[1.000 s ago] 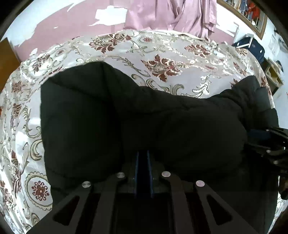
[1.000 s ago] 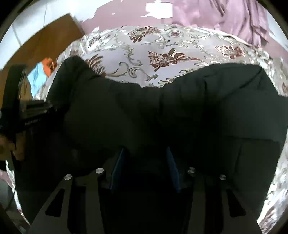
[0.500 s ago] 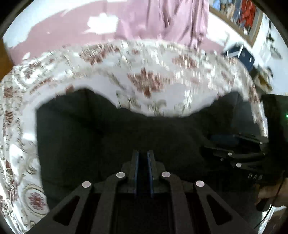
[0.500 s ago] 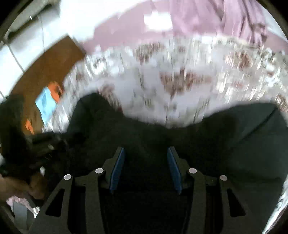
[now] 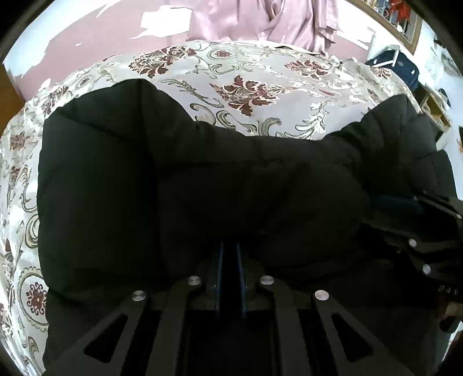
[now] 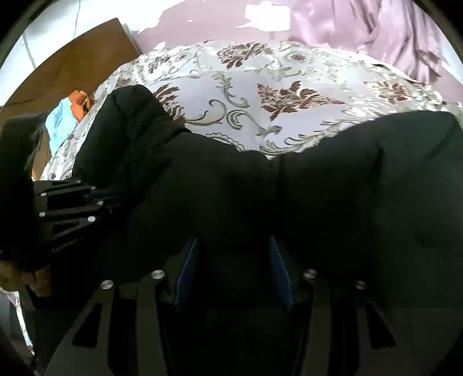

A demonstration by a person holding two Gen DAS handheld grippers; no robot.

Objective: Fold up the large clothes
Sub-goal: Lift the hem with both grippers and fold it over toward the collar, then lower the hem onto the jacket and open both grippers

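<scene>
we see black padded coat (image 5: 202, 188) on patterned bed (image 5: 260, 72) | since a second ago both grippers dipped slightly | left gripper (image 5: 230, 254) jaws pinched on hem; right gripper (image 6: 234, 248) jaws half-spread, gripping a thick bunch | fold being laid

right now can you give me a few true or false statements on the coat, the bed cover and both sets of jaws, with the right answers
1. The black padded coat lies on a floral bedspread. True.
2. The left gripper has its jaws spread wide. False: they are nearly together, pinching coat fabric.
3. The right gripper has a thick bunch of coat between its jaws. True.
4. The bedspread is plain blue. False: it is pale with maroon flowers and scrolls.
5. A pink curtain hangs beyond the bed. True.
</scene>
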